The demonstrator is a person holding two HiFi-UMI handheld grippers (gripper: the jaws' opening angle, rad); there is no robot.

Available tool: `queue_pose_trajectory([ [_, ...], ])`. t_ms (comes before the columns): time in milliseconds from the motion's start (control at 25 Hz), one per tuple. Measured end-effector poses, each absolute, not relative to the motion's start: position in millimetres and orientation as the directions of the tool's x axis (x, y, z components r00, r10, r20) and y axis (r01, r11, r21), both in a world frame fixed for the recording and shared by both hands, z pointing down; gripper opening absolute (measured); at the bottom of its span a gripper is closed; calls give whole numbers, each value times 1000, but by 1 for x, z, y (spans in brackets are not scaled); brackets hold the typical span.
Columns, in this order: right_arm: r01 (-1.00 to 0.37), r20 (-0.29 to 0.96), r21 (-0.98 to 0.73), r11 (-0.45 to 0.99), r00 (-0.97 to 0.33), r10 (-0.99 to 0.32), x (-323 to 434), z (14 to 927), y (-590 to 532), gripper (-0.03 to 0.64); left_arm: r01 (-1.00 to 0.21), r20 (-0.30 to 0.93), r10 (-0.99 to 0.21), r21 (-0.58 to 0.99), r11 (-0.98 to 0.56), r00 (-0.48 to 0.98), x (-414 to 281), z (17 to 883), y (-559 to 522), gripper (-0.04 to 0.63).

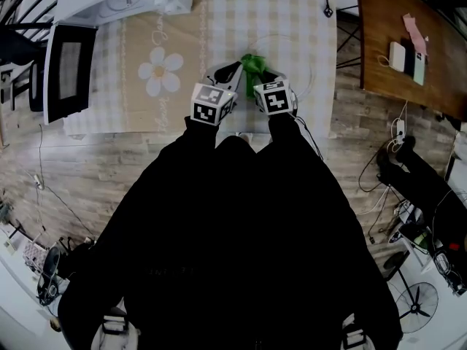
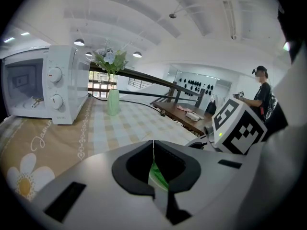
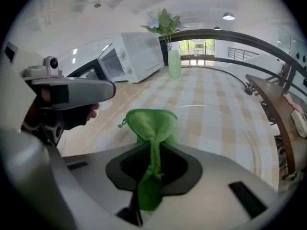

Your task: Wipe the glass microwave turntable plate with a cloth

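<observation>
The glass turntable plate point(image 1: 298, 55) lies flat on the checked tablecloth, its rim a faint arc point(image 3: 230, 115) ahead and right of my right gripper. My right gripper point(image 3: 154, 146) is shut on the green cloth point(image 3: 150, 122), which bunches up above the jaws and hangs below them. In the head view the cloth point(image 1: 253, 65) sits at the plate's near left edge, between the two grippers. My left gripper point(image 2: 153, 145) is shut, jaw tips touching, with a sliver of green showing in the gap behind them. It hovers just left of the cloth point(image 1: 232, 69).
A white microwave point(image 2: 43, 87) stands at the table's far left with its door point(image 1: 69, 71) swung open. A green vase of flowers point(image 3: 174, 63) stands at the far edge. A beige runner with a daisy point(image 1: 160, 71) lies left of the plate. A brown wooden table point(image 1: 408, 35) stands to the right.
</observation>
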State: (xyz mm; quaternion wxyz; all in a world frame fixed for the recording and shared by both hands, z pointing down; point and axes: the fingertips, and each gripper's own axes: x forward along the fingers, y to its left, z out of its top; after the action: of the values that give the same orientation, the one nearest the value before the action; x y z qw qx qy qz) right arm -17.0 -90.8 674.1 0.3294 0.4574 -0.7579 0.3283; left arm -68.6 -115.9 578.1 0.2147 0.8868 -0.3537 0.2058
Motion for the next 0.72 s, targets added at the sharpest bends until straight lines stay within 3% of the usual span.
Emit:
queue_pose_trajectory([
  [720,-952,814,-169,257,-281,-508,50,672,-79,74,-658,517,-475,257,-707,712,-20,583,-109,21],
])
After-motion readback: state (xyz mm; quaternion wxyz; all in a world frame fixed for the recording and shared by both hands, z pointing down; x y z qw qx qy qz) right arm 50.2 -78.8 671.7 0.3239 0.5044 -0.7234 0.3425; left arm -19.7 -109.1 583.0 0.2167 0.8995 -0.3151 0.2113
